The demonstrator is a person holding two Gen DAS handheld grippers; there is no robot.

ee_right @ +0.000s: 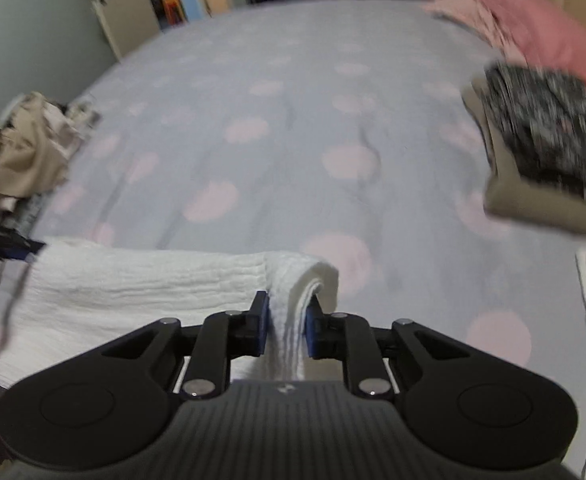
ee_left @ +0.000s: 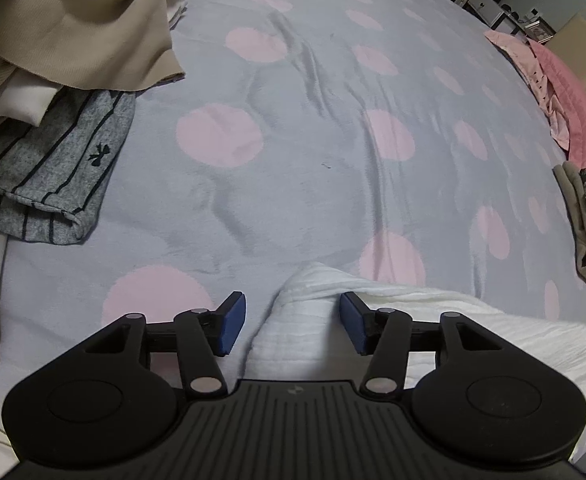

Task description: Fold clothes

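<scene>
1. My right gripper [ee_right: 285,330] is pinching a bunched fold of the white cloth [ee_right: 141,292]; both blue pads [ee_right: 262,330] are pressing flat against the stacked layers rising between them.
2. My left gripper [ee_left: 293,326] is standing spread, with a raised corner of the same cloth [ee_left: 293,316] sitting in the gap and neither pad [ee_left: 233,326] touching it.
3. The cloth is looking soft and crinkled, with fine ribbed waves across its surface, and the pinched edge is showing several thin layers curling over into a rounded lip.
4. In the right wrist view its long axis is running across the frame, from my right gripper out to the left, where the tip of my left gripper is showing at the cloth's far end.
5. In the left wrist view the cloth is trailing from the gap off to the right and under the gripper body, lying flat on the bed.
6. The blanket [ee_left: 313,128] under it is looking plush and grey with round pink spots, lightly creased down the middle.
7. Left of my left gripper a grey striped garment [ee_left: 57,176] is lying under a loose beige pile [ee_left: 77,28].
8. Beyond my right gripper, on the right, a dark patterned piece [ee_right: 549,136] is resting on a folded tan one [ee_right: 533,204], with pink fabric [ee_right: 533,28] behind; this view is blurred.
</scene>
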